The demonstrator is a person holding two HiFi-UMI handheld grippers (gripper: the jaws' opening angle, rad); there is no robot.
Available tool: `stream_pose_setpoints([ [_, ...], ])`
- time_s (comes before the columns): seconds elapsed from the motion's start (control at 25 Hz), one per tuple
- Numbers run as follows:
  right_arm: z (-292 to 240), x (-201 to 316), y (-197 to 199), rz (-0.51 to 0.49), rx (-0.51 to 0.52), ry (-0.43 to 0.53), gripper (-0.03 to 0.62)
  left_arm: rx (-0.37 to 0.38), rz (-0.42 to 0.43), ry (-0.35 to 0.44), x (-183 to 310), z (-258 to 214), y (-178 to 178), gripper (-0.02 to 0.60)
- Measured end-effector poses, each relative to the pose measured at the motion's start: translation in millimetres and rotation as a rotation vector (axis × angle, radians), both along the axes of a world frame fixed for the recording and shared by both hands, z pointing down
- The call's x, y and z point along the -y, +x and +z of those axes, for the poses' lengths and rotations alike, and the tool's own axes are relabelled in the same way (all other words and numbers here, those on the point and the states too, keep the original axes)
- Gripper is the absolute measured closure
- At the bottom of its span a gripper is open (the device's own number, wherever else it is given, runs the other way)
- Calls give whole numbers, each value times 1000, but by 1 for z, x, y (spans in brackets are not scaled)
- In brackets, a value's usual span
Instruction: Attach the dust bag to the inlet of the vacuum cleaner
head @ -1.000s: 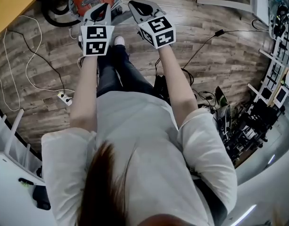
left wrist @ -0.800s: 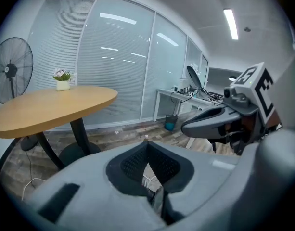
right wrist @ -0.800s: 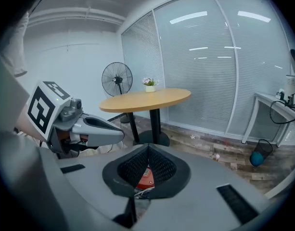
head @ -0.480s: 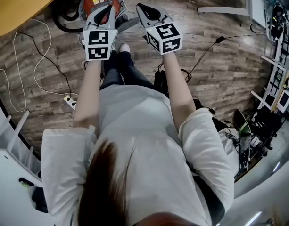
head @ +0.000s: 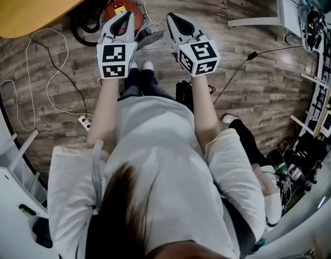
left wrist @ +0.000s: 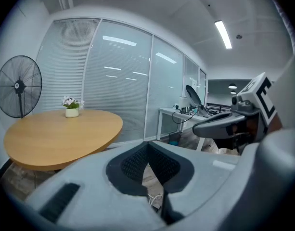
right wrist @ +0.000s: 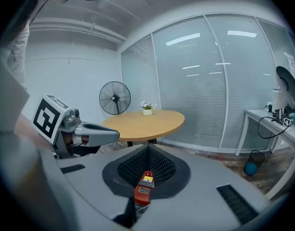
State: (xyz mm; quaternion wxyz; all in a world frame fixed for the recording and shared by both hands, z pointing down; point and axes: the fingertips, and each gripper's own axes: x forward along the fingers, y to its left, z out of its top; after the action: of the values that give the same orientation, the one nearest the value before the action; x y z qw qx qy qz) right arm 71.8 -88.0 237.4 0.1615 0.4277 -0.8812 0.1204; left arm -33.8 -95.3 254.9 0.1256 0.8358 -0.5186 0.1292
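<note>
The red vacuum cleaner (head: 117, 8) lies on the wooden floor, partly hidden behind my left gripper (head: 125, 18). Through the slit of my right gripper (right wrist: 147, 149) a strip of the vacuum cleaner (right wrist: 143, 188) shows. A grey flat piece (head: 149, 36) lies against the vacuum's right side; whether it is the dust bag I cannot tell. Both grippers are held high above the floor, side by side, jaws shut with nothing in them. In the head view the right gripper (head: 174, 20) is beside the left. The left gripper (left wrist: 147, 146) points towards the round table.
A round wooden table (head: 41, 4) stands at the upper left, with a standing fan (left wrist: 18, 86) beyond it. A white cable (head: 41, 80) and power strip (head: 85, 124) lie on the floor at left, a black cable (head: 235, 53) at right. Equipment clutter (head: 316, 117) lines the right side.
Both grippers have risen together, still shut and empty. In the head view the vacuum and floor have slid downward and look smaller, and more of the round table shows.
</note>
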Motion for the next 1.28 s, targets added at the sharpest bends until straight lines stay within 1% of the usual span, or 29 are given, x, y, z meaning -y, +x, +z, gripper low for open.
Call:
stream_pose_setpoints([
  [0.12, -16, -9, 2, -16, -15, 25, 592, 10, 5, 36, -3, -20, 0, 565],
  [0.28, -37, -18, 0, -18, 8, 58, 592, -6, -2, 83, -7, -46, -4, 565],
  [0.52, -62, -30, -3, -37, -2, 100, 592, -7, -13, 125, -19, -75, -12, 565],
  [0.64, -73, -36, -3, -35, 6, 106, 592, -2, -21, 144, -27, -88, -17, 565],
  [0.76, -84, -44, -3, -29, 27, 111, 592, -17, -27, 162, -39, -102, -19, 565],
  [1.0, -104, -63, -3, -32, 62, 136, 592, -28, -11, 208, -56, -126, -19, 565],
  [1.28, -113, -81, 3, -15, 65, 156, 592, -37, 2, 273, -67, -154, -17, 565],
])
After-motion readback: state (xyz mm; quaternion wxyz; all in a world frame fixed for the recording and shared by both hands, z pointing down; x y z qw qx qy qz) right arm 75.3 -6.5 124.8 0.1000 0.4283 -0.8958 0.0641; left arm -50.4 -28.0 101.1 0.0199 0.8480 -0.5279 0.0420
